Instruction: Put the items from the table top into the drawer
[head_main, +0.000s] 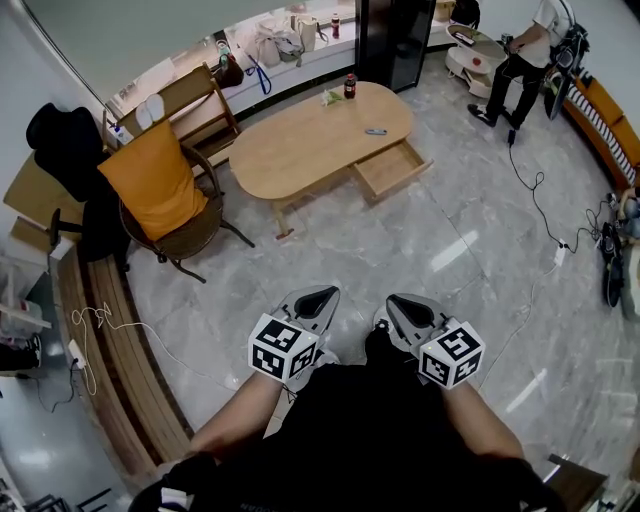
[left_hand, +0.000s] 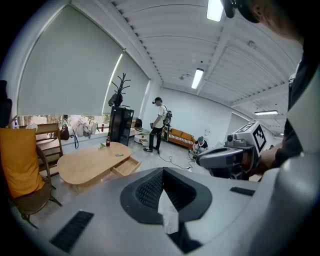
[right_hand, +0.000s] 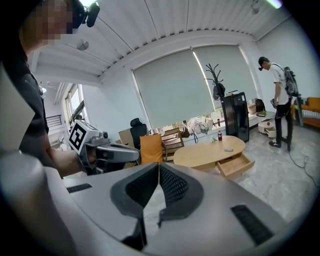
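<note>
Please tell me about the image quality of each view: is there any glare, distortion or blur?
Head view: sharp and evenly lit, lamp reflections glare on the glossy floor, edges bend. Left gripper view: strong fisheye, dark corners, the ceiling lamp is blown out. Right gripper view: same fisheye and dark corners, the window blind is bright but not blown out.

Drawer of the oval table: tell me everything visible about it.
The drawer is a shallow rectangular tray of light wood, matching the oval table it belongs to. It stands pulled far out from the table's long side, level, above the grey tiled floor. Nothing shows inside it. Only the table touches it.
</note>
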